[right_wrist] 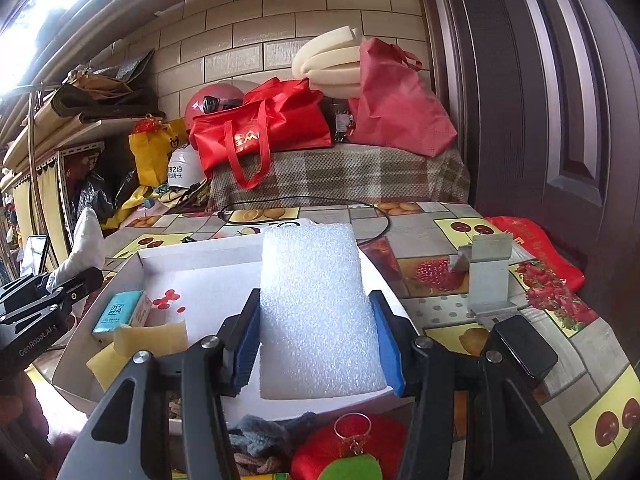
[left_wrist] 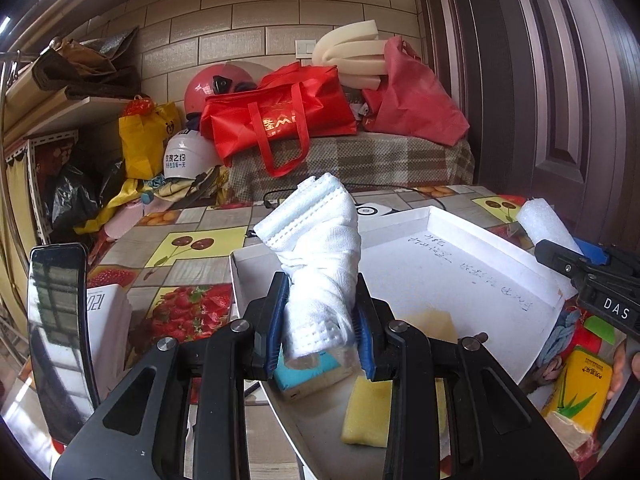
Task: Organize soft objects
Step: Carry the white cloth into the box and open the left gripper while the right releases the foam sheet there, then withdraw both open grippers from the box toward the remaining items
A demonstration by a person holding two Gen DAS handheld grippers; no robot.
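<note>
Daylight glares from the upper left; both fisheye views are sharp centrally, with bent, dark-vignetted edges.

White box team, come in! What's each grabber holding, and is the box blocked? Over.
Left gripper shut on rolled white cloth. Right gripper shut on foam block. Both over white box. Tissue pack, yellow sponge already inside; room left.
</note>
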